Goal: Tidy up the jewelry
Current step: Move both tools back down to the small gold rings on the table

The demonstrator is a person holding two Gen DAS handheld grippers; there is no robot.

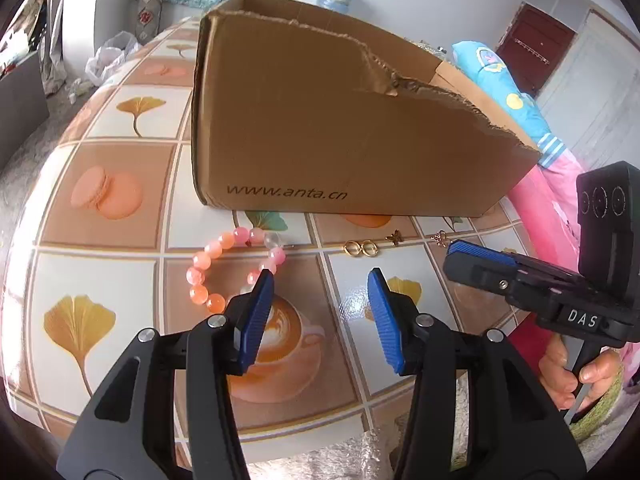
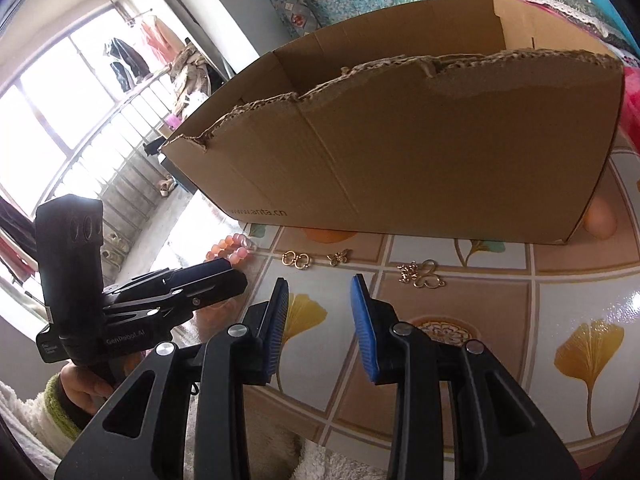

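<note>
Left wrist view: both grippers' fingers spread, empty, left gripper [image 1: 320, 280] near bead bracelet [image 1: 234, 268], gold earrings [image 1: 361, 249] lined up before cardboard box [image 1: 320, 120] for loading.

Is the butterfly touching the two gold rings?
Apart. In the left wrist view, bare tablecloth shows between the butterfly charm and the gold rings; the right wrist view shows that gap too.

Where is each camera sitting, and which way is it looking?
Left wrist view: on the left gripper, open, facing the cardboard box and pink bead bracelet; the right gripper and hand show.
Right wrist view: on the right gripper, open, facing the gold charm cluster; the left gripper shows.
Both share the box, bracelet and gold rings.
</note>
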